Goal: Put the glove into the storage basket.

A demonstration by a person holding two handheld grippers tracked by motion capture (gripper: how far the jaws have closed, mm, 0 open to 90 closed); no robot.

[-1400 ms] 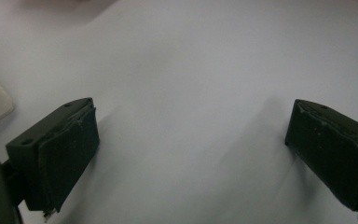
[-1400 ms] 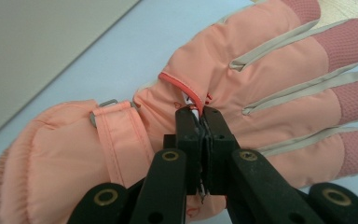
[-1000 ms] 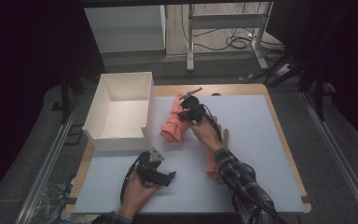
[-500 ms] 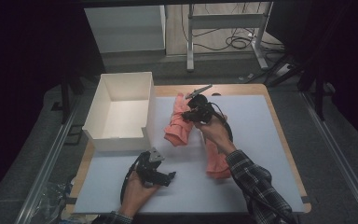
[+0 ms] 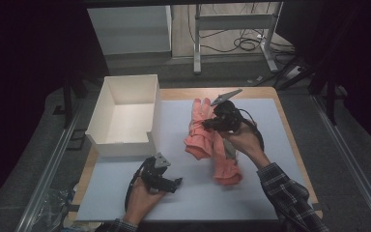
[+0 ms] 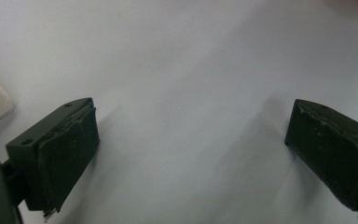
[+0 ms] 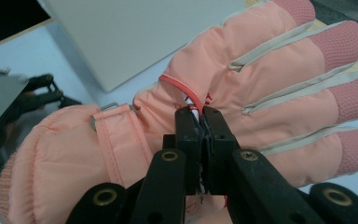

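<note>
A salmon-pink winter glove (image 7: 261, 93) with beige trim hangs tilted above the mat, and my right gripper (image 7: 200, 116) is shut on a fold near its red cord. From above, that glove (image 5: 199, 135) droops to the left of the right gripper (image 5: 209, 124), fingers pointing away. A second pink glove (image 5: 226, 169) lies on the mat below the right hand, partly covered by it. My left gripper (image 5: 168, 182) rests near the mat's front edge. Its jaws stand wide open over bare mat (image 6: 191, 154), nothing between them.
An open white box (image 5: 125, 118) stands at the mat's left rear, close to the held glove; its wall (image 7: 135, 37) shows behind the glove. The pale mat (image 5: 270, 121) lies on a wooden table. Dark floor, cables and a metal stand lie beyond.
The right gripper has risen and shifted right and nearer the person, lifting the glove off the mat. The second glove underneath now shows more. The left gripper has stayed put.
</note>
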